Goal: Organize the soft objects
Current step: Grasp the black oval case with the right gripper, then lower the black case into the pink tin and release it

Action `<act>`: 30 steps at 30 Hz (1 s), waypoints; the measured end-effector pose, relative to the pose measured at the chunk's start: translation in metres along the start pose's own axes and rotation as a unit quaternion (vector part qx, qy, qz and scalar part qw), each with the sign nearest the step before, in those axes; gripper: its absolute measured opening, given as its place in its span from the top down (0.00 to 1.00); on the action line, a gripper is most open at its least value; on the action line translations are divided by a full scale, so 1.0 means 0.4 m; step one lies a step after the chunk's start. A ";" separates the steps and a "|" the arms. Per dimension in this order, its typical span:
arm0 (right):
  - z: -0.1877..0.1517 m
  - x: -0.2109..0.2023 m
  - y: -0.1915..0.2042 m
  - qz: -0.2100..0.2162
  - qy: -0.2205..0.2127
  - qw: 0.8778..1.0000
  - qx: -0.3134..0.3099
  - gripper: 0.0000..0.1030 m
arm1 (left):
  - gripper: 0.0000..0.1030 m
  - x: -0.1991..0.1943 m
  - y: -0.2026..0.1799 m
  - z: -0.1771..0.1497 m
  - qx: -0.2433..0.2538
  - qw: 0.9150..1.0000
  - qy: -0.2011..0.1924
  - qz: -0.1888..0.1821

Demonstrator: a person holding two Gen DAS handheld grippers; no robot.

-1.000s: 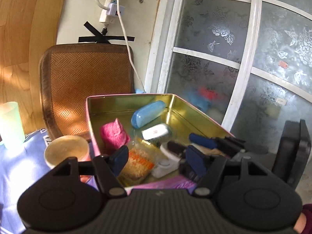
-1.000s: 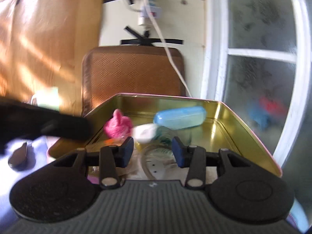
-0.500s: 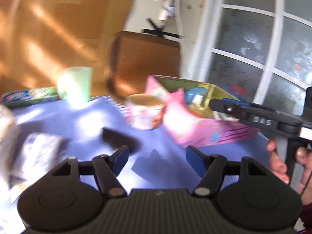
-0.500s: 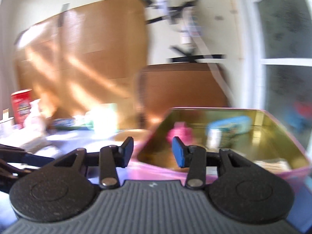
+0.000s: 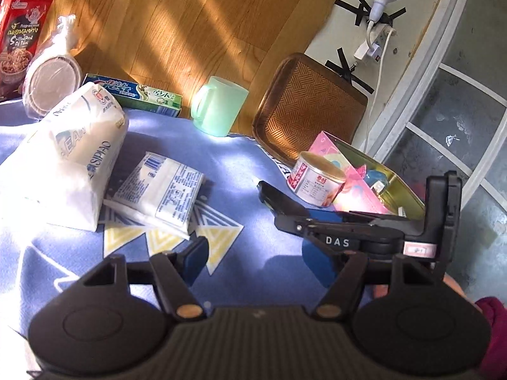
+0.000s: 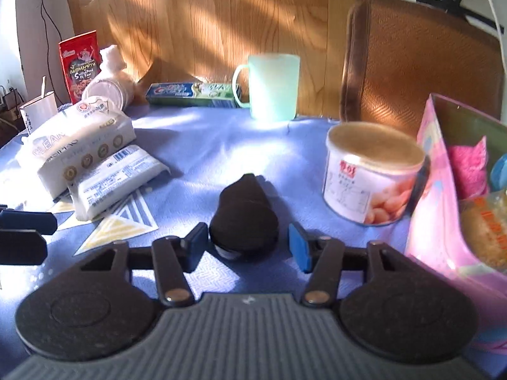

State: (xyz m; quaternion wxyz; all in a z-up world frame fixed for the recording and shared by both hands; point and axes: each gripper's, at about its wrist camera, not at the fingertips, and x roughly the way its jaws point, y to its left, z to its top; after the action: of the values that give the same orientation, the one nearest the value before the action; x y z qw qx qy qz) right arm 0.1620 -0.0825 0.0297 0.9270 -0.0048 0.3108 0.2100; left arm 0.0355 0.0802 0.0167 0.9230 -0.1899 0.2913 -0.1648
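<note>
A black teardrop-shaped object (image 6: pixel 244 218) lies on the blue cloth (image 6: pixel 206 145). My right gripper (image 6: pixel 248 248) straddles it. Its jaws are opening and the blue pads (image 6: pixel 298 250) stand just off its sides. In the left wrist view the right gripper (image 5: pixel 348 237) reaches in from the right. My left gripper (image 5: pixel 258 262) hovers open over the cloth with nothing between its fingers. A big white tissue pack (image 5: pixel 73 158) and a small flat pack (image 5: pixel 158 190) lie to the left. The pink tin (image 6: pixel 431 190) at the right holds a pink towel (image 6: pixel 469 167) and an orange packet (image 6: pixel 481 221).
A labelled can (image 6: pixel 370 177) stands beside the tin. Along the back are a green mug (image 6: pixel 272 88), a toothpaste box (image 6: pixel 193 95), a red snack bag (image 6: pixel 77 63) and bagged paper cups (image 5: pixel 50 79). A woven brown tray (image 5: pixel 307 107) leans behind. A hand (image 5: pixel 453 285) holds the right gripper.
Both grippers swung left, away from above the tin and out over the blue cloth. The black object now sits between the right gripper's fingers, which stand slightly wider.
</note>
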 end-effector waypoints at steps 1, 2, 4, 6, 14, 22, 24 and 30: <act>-0.007 -0.012 0.003 0.005 0.000 1.000 0.005 0.50 | 0.35 0.009 -0.003 0.006 -0.006 1.000 0.007 -0.005; -0.017 -0.027 0.007 0.012 -0.001 1.000 0.011 0.50 | 0.35 0.019 -0.006 0.011 -0.012 1.000 0.015 -0.012; -0.043 -0.062 0.012 0.036 -0.001 0.999 0.033 0.50 | 0.35 0.047 -0.015 0.020 -0.027 0.999 0.033 -0.031; -0.075 -0.100 0.011 0.060 -0.008 0.996 0.065 0.50 | 0.35 0.081 -0.027 0.026 -0.040 0.996 0.054 -0.050; -0.165 -0.199 -0.002 0.103 -0.045 0.985 0.129 0.50 | 0.65 0.211 -0.111 -0.001 -0.048 0.988 0.128 -0.075; -0.130 -0.306 -0.066 0.013 -0.162 0.981 0.104 0.50 | 0.67 0.234 -0.293 0.094 0.025 0.987 0.101 -0.125; -0.118 -0.328 -0.092 -0.025 -0.190 0.977 0.092 0.50 | 0.67 0.255 -0.358 0.123 0.053 0.985 0.096 -0.136; -0.096 -0.314 -0.233 -0.134 -0.204 0.965 0.091 0.50 | 0.63 0.355 -0.524 0.150 0.125 0.980 0.080 -0.134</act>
State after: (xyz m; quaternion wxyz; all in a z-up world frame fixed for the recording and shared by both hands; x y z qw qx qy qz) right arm 0.0864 -0.2212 0.0601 0.9870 0.0812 0.1291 0.0507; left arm 0.1412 -0.1466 0.0882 0.8826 -0.0964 0.3135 -0.3368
